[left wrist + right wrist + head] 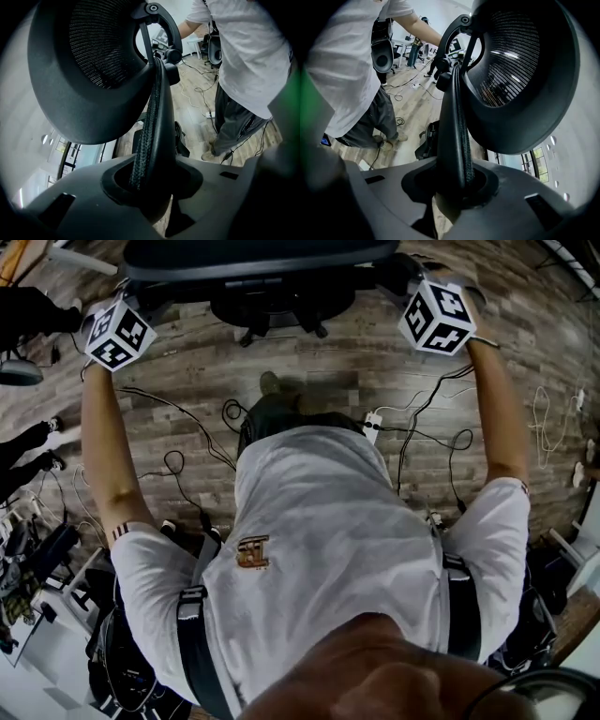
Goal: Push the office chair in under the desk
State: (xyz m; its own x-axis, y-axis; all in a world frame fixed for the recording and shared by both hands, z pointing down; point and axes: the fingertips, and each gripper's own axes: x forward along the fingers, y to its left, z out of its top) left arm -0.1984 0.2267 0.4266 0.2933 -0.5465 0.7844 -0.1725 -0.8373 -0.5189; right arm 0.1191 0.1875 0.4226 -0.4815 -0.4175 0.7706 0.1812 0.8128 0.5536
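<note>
The black office chair [262, 263] stands at the top of the head view, seen from above. My left gripper [131, 310] is at the left side of its back and my right gripper [427, 301] at the right side. In the left gripper view the jaws [150, 187] are shut on the padded rim of the backrest [157, 117], with the mesh headrest [89, 70] above. In the right gripper view the jaws [454, 187] clamp the opposite rim [457, 122] under the headrest [520, 75]. No desk shows in any view.
Several cables [187, 427] and a white power strip [372, 425] lie on the wood floor between the person's feet and the chair's base [281, 310]. The person's legs [234, 122] stand just behind the chair. Other furniture and gear crowd the left edge [28, 549].
</note>
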